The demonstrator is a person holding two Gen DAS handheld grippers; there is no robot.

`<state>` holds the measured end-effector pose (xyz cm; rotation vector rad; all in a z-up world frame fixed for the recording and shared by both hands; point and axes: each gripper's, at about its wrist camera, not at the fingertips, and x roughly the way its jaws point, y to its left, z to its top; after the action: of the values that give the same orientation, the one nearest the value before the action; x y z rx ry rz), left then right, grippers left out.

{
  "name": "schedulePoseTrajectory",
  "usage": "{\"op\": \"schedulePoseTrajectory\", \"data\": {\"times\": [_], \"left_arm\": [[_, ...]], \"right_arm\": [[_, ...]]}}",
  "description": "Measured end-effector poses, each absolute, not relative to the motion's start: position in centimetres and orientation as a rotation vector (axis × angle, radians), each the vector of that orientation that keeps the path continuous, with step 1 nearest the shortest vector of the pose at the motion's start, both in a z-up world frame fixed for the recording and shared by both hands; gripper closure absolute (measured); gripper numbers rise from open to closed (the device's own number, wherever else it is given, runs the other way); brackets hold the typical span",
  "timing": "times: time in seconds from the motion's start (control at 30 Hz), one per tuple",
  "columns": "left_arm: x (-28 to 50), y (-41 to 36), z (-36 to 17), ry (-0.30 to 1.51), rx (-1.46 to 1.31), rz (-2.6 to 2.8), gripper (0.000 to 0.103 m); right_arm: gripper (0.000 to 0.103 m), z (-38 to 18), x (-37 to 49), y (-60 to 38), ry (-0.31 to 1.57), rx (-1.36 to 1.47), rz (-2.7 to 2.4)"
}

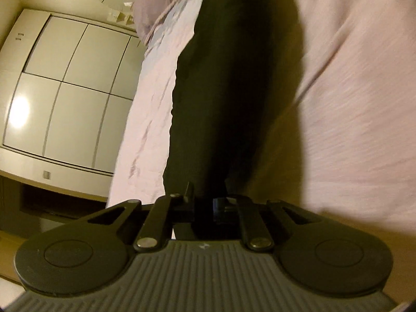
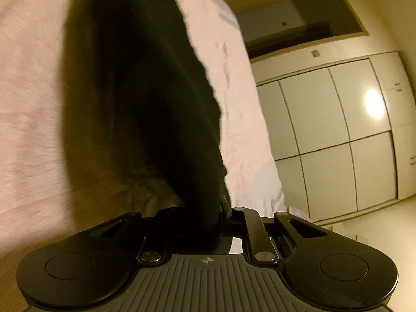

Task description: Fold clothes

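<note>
Risk first: my grip on the dark garment (image 1: 215, 98) looks thin. My left tool (image 1: 204, 205) is pinched nearly shut on a narrow bunch of the cloth, and my right tool (image 2: 215, 215) is the same on its own bunch, so a tug from either side could pull the fabric out of the jaws. I may also have caught more than one layer, or some of the pink bedding (image 1: 364, 104) under it; if so the sheet would lift with the garment and spoil the fold.

Garment runs straight ahead of each tool, draped over the bed, away from the jaws.

Hard to read: fingertips are buried in black cloth in both views, so actual pad contact is not visible. Garment type unclear; its far end is cut off. Bedding is motion-blurred. Wardrobe (image 1: 70, 98) stands beyond the bed.
</note>
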<state>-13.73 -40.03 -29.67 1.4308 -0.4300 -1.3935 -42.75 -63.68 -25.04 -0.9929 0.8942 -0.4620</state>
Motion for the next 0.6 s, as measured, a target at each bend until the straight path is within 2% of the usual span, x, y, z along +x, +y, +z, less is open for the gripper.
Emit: {"op": "schedulePoseTrajectory", "data": {"times": [0.23,0.4,0.47,0.6], "left_arm": [[-20.3,-31.0,-29.0,-0.367,1.382,-1.499,0.094],[-21.9,-29.4,-30.6,-0.28,1.36,-1.472,0.091],[-21.7,-29.3,-30.4,-0.233,1.363,-1.47,0.086],[-20.6,-28.3,-28.8,-0.167,1.365,-1.472,0.08]], "right_arm": [[0.09,-26.1,-51.3,-56.2,0.932,-0.9,-0.469],[0.088,-28.4,-53.5,-53.4,0.952,-0.851,-0.487],[0.076,-29.1,-53.2,-53.3,0.975,-0.866,-0.486],[0.065,-28.5,-55.3,-52.3,0.984,-0.817,-0.536]]}}
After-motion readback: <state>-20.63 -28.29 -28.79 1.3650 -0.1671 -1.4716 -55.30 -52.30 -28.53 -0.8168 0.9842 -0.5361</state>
